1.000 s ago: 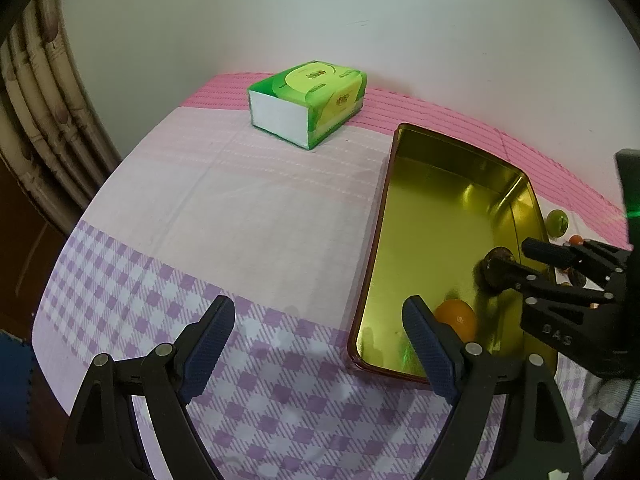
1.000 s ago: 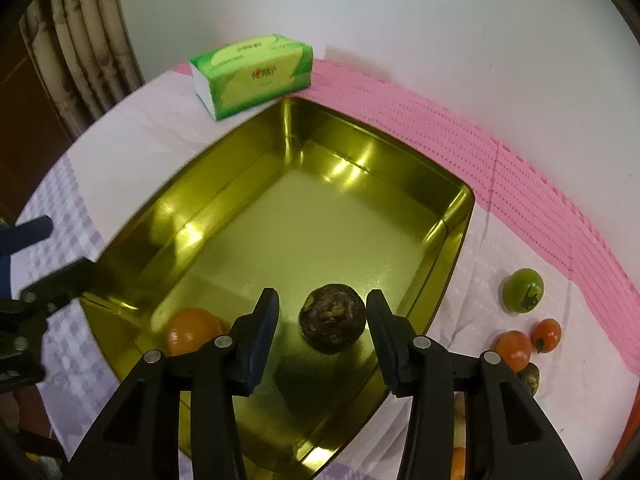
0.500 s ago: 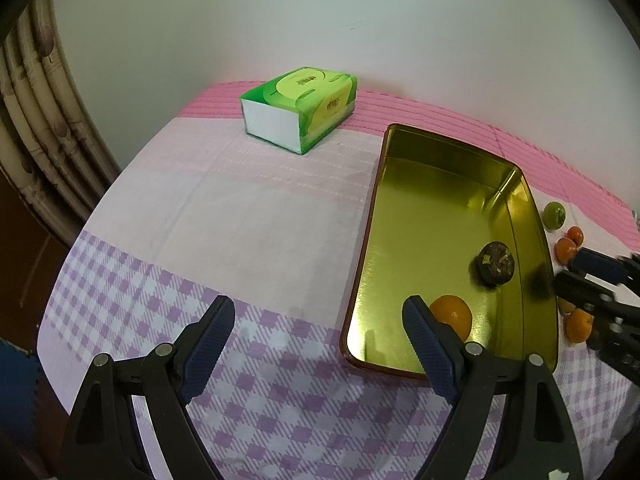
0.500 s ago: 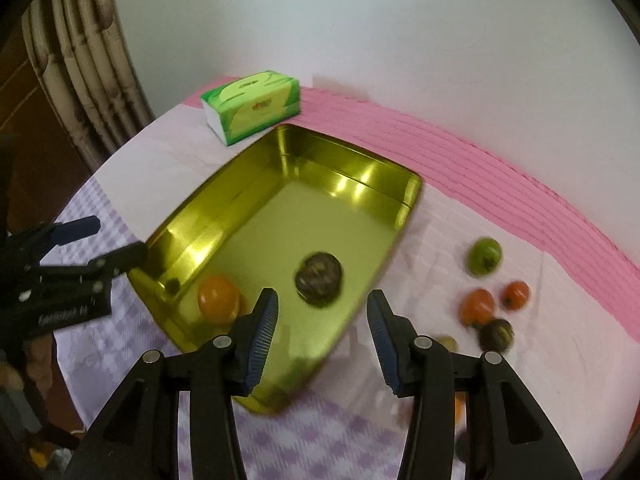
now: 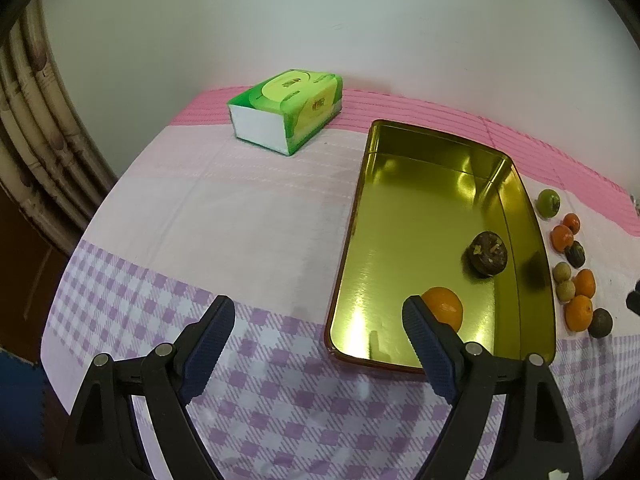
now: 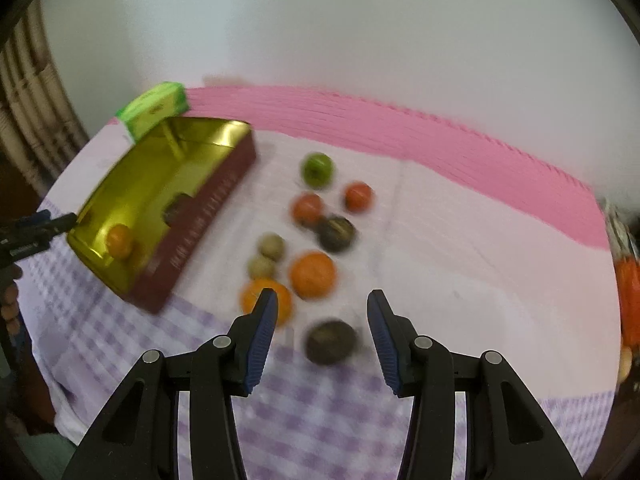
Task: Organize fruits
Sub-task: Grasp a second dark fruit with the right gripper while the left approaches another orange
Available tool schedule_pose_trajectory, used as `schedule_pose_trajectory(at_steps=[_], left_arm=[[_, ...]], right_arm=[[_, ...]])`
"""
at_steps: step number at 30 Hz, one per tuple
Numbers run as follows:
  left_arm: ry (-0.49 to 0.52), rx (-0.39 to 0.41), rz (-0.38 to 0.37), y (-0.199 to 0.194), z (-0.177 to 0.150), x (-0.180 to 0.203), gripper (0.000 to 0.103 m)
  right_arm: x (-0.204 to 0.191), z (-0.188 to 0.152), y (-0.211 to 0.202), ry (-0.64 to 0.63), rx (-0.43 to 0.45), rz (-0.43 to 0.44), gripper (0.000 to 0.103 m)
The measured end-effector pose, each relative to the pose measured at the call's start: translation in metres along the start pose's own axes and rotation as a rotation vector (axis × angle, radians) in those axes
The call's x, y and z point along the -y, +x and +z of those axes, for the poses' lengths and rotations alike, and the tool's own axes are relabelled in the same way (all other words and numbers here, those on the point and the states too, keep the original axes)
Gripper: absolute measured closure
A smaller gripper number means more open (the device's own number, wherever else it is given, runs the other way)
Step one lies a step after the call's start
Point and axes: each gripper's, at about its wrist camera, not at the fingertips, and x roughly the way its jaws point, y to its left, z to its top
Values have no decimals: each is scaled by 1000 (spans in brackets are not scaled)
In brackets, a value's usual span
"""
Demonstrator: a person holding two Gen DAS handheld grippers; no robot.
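Observation:
A gold metal tray (image 5: 404, 208) lies on the tablecloth and holds an orange (image 5: 444, 307) and a dark brown fruit (image 5: 486, 254). The tray also shows in the right wrist view (image 6: 132, 184). Several loose fruits lie right of it: a green one (image 6: 317, 169), oranges (image 6: 312, 274) and dark ones (image 6: 330, 341). My left gripper (image 5: 316, 328) is open and empty over the tray's near left corner. My right gripper (image 6: 322, 320) is open and empty, with the dark fruit lying between its fingers on the cloth.
A green tissue box (image 5: 288, 110) stands at the back left by the white wall. A pink band of cloth (image 6: 400, 128) runs along the back. Cane furniture (image 5: 36, 152) stands off the table's left edge. More orange items (image 6: 628, 300) show at the right edge.
My right gripper has left the dark brown fruit in the tray and swung right, out over the loose fruits. The left gripper has drawn back a little and stayed open.

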Motion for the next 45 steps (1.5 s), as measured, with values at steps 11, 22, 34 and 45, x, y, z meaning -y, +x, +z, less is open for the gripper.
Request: schedule_pose_trajectory(at_steps=[11, 22, 34, 45], left_arm=[[40, 15, -15, -6, -4, 14, 20], [121, 26, -86, -31, -12, 52, 20], [221, -9, -175, -38, -21, 114, 20], [293, -28, -229, -39, -27, 165, 20]], right_arm=[[2, -33, 28, 24, -49, 36, 55], [-9, -28, 55, -27, -55, 36, 55], [0, -34, 59, -37, -29, 35, 62], [53, -14, 69, 33, 45, -38, 62]])
